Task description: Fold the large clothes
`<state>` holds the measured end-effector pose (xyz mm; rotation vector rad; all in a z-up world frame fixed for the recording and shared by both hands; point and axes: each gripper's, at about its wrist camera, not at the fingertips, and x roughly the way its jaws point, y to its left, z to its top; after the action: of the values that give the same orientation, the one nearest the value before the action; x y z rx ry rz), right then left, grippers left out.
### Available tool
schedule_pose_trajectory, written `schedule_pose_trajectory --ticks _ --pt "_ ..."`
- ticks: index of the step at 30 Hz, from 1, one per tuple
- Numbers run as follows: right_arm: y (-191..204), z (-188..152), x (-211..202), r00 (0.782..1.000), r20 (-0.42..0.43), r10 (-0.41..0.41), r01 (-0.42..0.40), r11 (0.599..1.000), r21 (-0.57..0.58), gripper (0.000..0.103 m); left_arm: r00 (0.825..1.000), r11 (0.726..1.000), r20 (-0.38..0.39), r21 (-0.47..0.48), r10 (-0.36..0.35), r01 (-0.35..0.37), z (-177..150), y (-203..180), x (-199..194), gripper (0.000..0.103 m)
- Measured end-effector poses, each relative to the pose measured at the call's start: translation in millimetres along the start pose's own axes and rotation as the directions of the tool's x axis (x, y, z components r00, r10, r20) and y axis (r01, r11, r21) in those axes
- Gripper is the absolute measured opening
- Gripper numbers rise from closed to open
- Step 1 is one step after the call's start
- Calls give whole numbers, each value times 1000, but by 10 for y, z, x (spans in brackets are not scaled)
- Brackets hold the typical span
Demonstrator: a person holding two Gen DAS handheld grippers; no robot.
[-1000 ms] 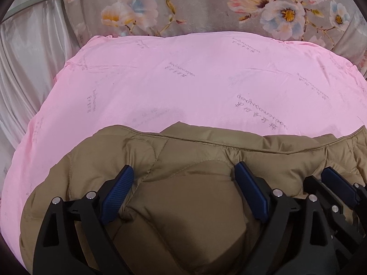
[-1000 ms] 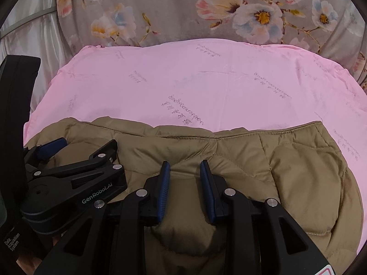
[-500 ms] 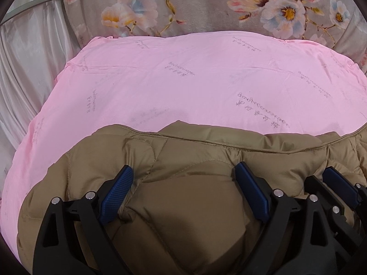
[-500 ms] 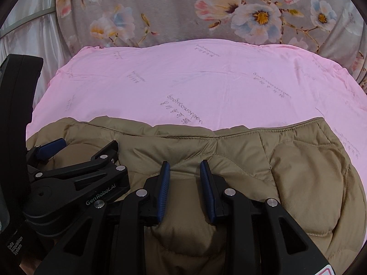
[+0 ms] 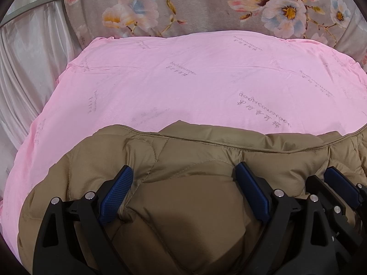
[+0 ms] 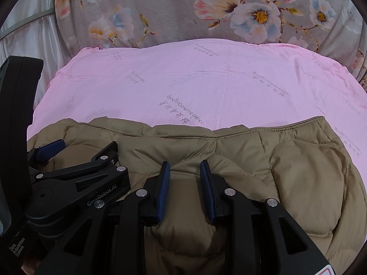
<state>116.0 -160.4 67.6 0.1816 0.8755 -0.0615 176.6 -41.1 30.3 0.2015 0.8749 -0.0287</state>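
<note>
A tan quilted puffer jacket [image 5: 201, 153] lies bunched at the near edge of a pink sheet [image 5: 195, 80]; it also shows in the right wrist view [image 6: 298, 160]. My left gripper [image 5: 185, 176] stands wide open, with a thick bulge of jacket between its blue pads. My right gripper [image 6: 184, 167] is shut on a narrower fold of the jacket. The left gripper [image 6: 75, 171] shows at the left of the right wrist view, close beside the right one. The right gripper's blue fingers [image 5: 339, 181] show at the right edge of the left wrist view.
The pink sheet [image 6: 218, 80] covers a bed that stretches away from me. A grey floral fabric [image 5: 206, 6] rises behind it. A pale satin curtain [image 5: 25, 73] hangs at the left.
Both grippers and the jacket have shifted slightly forward over the sheet. The jaw openings are unchanged.
</note>
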Motion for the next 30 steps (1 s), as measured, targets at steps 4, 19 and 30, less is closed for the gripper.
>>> schedule_pose_trajectory --ticks 4,19,30 --pt "-32 -23 -174 999 38 -4 4 1000 16 29 1000 1000 -2 1 8 -8 3 13 -100 89" --pt "102 -489 -606 996 74 -39 40 999 -12 31 997 999 57 7 50 -51 -422 103 -629 97" --pt "97 -570 -518 996 80 -48 49 999 -1 32 996 998 67 -13 61 -60 -518 63 -540 98"
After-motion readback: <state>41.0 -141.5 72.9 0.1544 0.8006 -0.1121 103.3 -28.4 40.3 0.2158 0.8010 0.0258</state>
